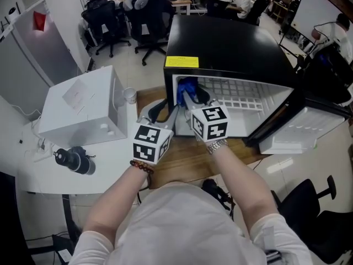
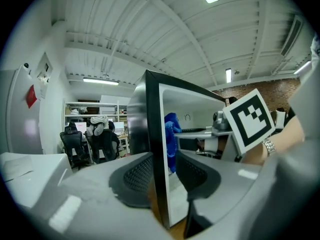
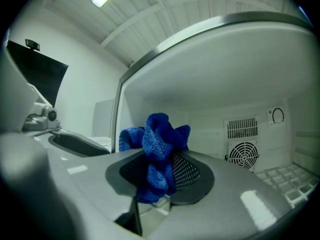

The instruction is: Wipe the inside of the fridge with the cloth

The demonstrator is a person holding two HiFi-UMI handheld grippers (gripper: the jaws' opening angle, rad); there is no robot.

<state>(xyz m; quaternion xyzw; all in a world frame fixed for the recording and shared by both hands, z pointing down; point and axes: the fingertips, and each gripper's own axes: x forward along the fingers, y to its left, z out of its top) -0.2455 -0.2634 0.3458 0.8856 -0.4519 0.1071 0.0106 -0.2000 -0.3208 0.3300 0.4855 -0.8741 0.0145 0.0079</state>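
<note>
Blue cloth (image 3: 159, 149) sits bunched between the pinching jaws of the right gripper (image 3: 161, 166), at the left inner wall of the fridge (image 1: 226, 43), left of centre in the head view. Its long axis stands upright, tuft toward frame top. Meanwhile the left gripper (image 2: 162, 171) clamps the fridge's front wall edge. Wiping seems barely begun; most of the interior likely remains.

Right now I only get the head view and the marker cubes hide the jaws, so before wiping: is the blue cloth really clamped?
Observer: Yes, the blue cloth sits bunched and pinched between the right gripper's pads.
Operator: And the left one?
Observer: The left gripper is clamped on the front edge of the fridge's left wall.
Operator: Anything behind the cloth?
Observer: A round fan grille on the back wall, apart from the cloth.
</note>
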